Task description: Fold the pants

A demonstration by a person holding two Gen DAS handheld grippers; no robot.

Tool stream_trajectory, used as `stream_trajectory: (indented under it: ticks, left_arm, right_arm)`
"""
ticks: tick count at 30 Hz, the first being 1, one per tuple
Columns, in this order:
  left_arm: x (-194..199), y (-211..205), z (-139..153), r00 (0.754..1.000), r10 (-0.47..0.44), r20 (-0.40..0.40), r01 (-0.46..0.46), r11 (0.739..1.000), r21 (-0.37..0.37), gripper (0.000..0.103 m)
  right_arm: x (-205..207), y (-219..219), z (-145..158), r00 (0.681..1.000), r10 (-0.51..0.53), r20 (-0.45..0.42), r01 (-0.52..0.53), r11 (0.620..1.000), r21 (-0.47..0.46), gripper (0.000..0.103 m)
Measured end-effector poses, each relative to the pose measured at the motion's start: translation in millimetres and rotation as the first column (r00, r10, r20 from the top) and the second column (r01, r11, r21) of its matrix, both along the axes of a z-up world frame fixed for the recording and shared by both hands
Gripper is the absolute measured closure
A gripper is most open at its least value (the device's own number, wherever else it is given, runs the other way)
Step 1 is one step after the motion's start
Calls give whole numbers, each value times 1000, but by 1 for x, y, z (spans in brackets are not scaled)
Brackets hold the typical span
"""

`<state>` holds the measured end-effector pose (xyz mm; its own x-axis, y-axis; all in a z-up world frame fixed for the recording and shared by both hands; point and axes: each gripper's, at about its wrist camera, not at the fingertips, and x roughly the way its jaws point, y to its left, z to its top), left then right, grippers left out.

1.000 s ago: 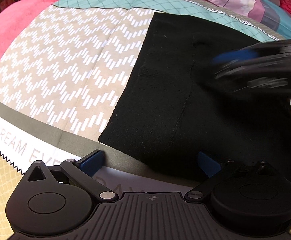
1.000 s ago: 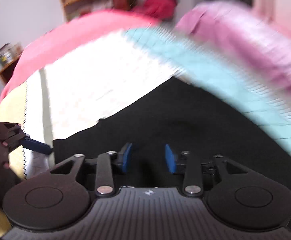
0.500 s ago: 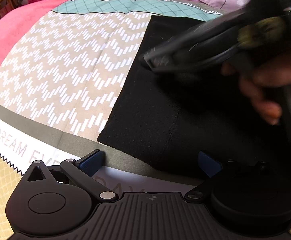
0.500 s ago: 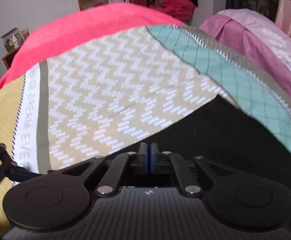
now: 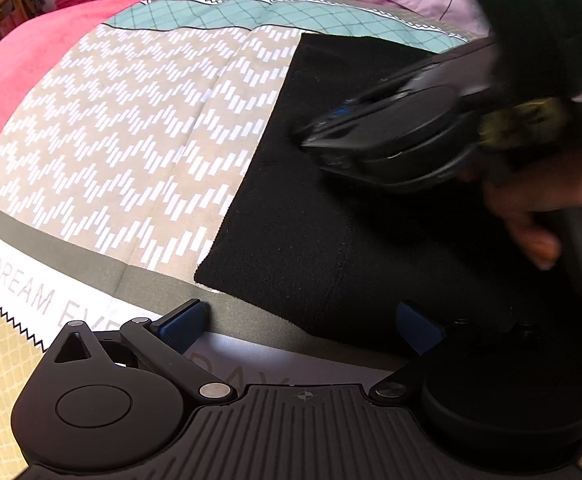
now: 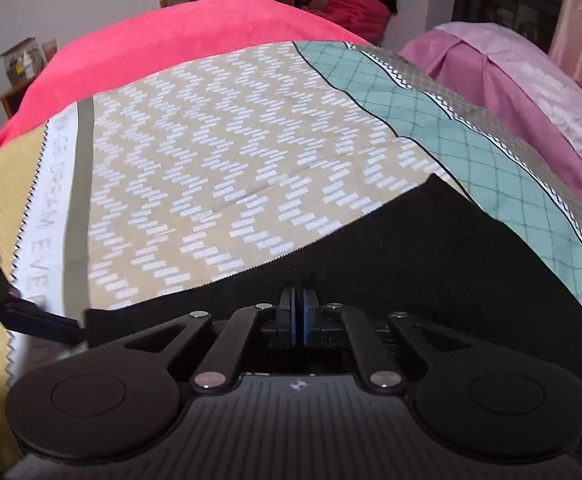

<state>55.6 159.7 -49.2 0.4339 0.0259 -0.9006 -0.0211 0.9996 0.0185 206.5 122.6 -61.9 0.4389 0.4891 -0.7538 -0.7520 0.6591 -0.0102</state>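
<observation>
Right gripper (image 6: 299, 314) closed, seemingly pinching pants (image 5: 323, 216); left gripper (image 5: 299, 324) held apart at hem. Fold-over lift required next.

Matt black knit pants (image 5: 331, 208) on smooth printed cotton bedspread (image 5: 139, 128); fuzzy pink blanket (image 6: 179, 36)

pants (image 5: 331, 208): 1 | grippers: 2 | patterned bedspread (image 5: 151, 128): 1 | pink blanket (image 6: 171, 36): 1
</observation>
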Motion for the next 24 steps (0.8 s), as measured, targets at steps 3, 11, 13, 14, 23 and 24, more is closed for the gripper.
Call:
stream_trajectory:
  ticks: [3, 11, 13, 14, 23, 24]
  left_arm:
    - [0, 2, 5, 1000, 17, -13, -17, 1000, -20, 0]
    - [-10, 24, 36, 998, 57, 14, -55, 995, -83, 0]
    - [-3, 20, 42, 998, 33, 45, -30, 996, -81, 0]
    - [2, 16, 42, 998, 15, 58, -10, 997, -81, 0]
    - [31, -15, 5, 989, -141, -42, 138, 988, -70, 0]
    - [32, -14, 5, 989, -141, -46, 137, 988, -77, 0]
  right_arm:
    - [5, -3, 2, 999, -25, -40, 26, 999, 26, 94]
    - [13, -57, 47, 987, -159, 33, 156, 985, 68, 67]
    - [33, -56, 32, 963, -265, 42, 266, 963, -42, 82]
    - [44, -54, 20, 955, -295, 4, 294, 952, -86, 95]
    - [34, -73, 27, 949, -316, 3, 316, 949, -8, 67]
    - [30, -84, 31, 938, -346, 18, 346, 938, 6, 55]
